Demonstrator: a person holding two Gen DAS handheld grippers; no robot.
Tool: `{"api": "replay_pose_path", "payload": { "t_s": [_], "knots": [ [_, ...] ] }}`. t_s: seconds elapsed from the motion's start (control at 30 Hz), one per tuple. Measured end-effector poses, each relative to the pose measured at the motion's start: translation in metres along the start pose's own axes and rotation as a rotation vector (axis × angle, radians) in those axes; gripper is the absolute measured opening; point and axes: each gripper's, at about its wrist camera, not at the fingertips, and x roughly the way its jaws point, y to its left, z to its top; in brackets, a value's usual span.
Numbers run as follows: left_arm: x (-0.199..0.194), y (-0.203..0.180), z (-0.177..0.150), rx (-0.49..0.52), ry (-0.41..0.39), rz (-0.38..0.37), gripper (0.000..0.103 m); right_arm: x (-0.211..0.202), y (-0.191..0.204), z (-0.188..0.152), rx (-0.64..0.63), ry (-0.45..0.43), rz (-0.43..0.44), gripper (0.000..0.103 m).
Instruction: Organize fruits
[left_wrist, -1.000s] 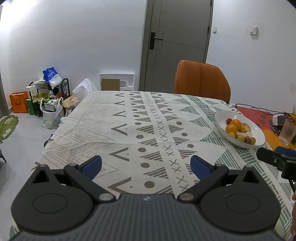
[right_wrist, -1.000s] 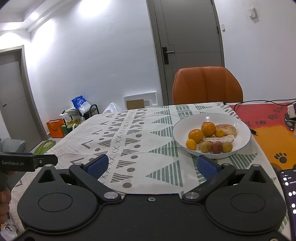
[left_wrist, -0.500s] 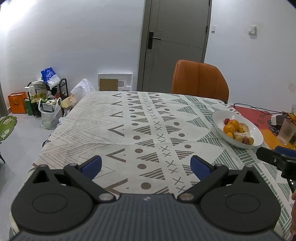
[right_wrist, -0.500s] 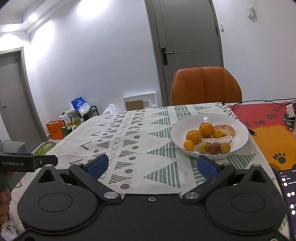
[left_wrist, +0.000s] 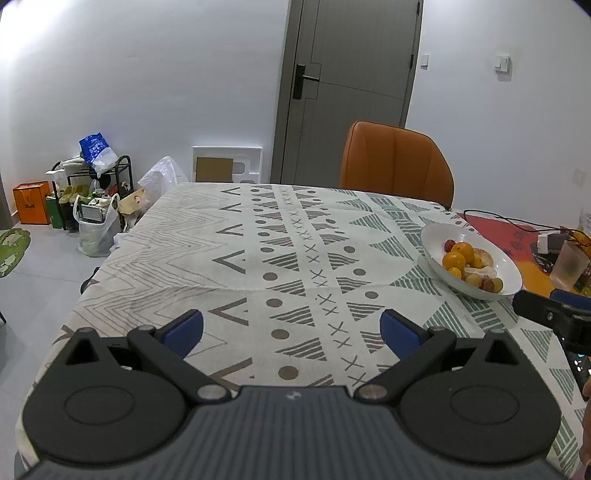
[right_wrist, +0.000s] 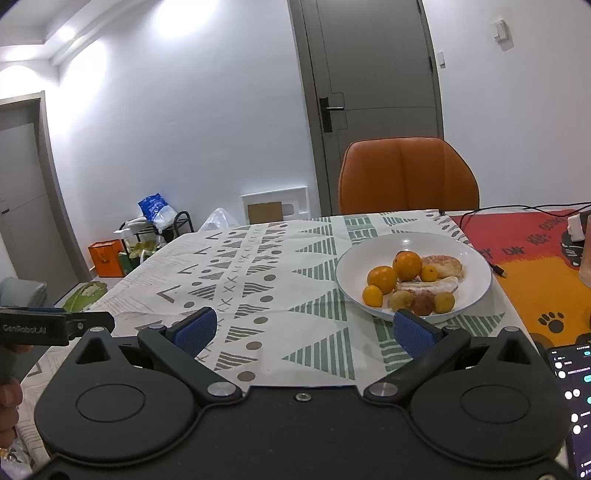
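A white bowl (right_wrist: 476, 258) holds several fruits: oranges (right_wrist: 406, 265), small yellow ones and a reddish one. It stands on the patterned tablecloth (right_wrist: 266, 280), also at the right in the left wrist view (left_wrist: 508, 264). My right gripper (right_wrist: 303, 330) is open and empty, just short of the bowl's near rim. My left gripper (left_wrist: 291, 328) is open and empty over the cloth, well left of the bowl. The right gripper's side shows at the right edge of the left wrist view (left_wrist: 554, 314).
An orange chair (left_wrist: 395, 162) stands at the table's far side. A red-orange mat (right_wrist: 543, 266) with cables and a glass (left_wrist: 570, 264) lies right of the bowl. A phone (right_wrist: 570, 398) lies at the near right. Bags and a rack (left_wrist: 88, 192) stand on the floor at the left.
Both views have shifted slightly; the bowl sits a little further left and lower in the right wrist view. Both grippers stay open.
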Motion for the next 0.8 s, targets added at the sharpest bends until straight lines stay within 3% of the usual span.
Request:
{"api": "replay_pose_path", "payload": {
  "t_s": [0.8],
  "knots": [
    [-0.0018,-0.0005,0.0013,0.0,0.001,-0.004,0.101,-0.0017,-0.0034,0.0004,0.001,-0.008,-0.005,0.103]
  ]
}}
